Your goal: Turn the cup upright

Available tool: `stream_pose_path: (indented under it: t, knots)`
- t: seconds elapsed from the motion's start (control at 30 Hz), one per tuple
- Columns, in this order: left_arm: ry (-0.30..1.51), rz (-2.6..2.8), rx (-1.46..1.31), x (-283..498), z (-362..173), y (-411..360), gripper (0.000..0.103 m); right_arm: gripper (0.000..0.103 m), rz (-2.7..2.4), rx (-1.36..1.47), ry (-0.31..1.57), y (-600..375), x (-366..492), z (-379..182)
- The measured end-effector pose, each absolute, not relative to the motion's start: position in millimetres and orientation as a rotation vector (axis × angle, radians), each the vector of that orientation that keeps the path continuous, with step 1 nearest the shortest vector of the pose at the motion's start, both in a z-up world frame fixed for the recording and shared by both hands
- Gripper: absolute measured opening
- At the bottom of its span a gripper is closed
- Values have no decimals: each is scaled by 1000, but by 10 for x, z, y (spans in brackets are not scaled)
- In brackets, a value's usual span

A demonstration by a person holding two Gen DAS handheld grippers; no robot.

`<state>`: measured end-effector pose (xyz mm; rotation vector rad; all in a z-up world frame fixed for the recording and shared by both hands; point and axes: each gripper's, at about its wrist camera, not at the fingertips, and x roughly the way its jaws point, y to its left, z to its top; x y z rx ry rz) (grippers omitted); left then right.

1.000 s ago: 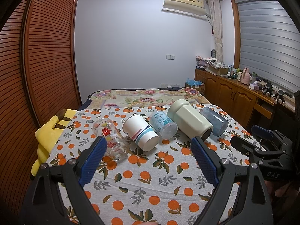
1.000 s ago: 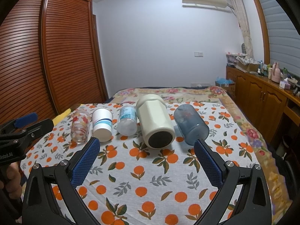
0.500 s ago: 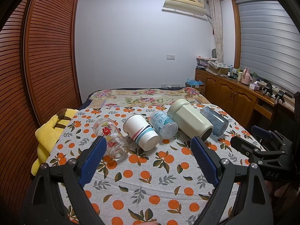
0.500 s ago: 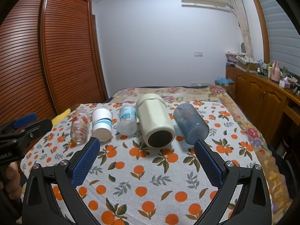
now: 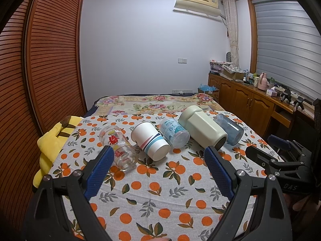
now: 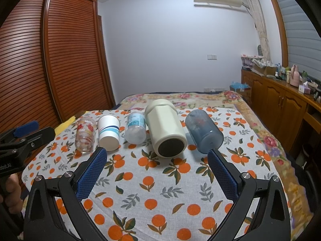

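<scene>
Five cups lie on their sides in a row across the orange-print cloth (image 6: 152,180), none of them upright. In the right wrist view, from the 9 o'clock end to the 3 o'clock end, they are a clear glass with red flowers (image 6: 85,135), a white paper cup with blue and red stripes (image 6: 109,133), a small clear plastic cup with a blue label (image 6: 135,128), a large cream tumbler with a dark base (image 6: 165,129), and a translucent blue plastic cup (image 6: 203,131). The cream tumbler is the biggest and sits just beside the blue cup. The right gripper (image 6: 157,160) hangs over the near part of the cloth with its blue-padded fingers spread wide and nothing between them; the cups lie toward 12 o'clock from it. In the left wrist view the left gripper (image 5: 159,156) is likewise spread and empty, with the flowered glass (image 5: 118,147) just past its 9 o'clock finger and the striped paper cup (image 5: 149,140), the labelled plastic cup (image 5: 174,132), the cream tumbler (image 5: 202,128) and the blue cup (image 5: 228,128) running off toward 2 o'clock. A yellow plush toy (image 5: 53,144) lies at the cloth's 9 o'clock edge, and wooden cabinets (image 5: 246,104) line the wall at 3 o'clock.
</scene>
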<state>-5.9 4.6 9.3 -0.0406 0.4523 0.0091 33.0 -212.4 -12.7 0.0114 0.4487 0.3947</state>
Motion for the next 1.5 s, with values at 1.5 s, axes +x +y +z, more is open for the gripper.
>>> stream_pose_path:
  t: [1.5]
  knots:
    - [749,-108,-17,1043,-114,-148,92,102,459,-32,566,-2189,1113,-109]
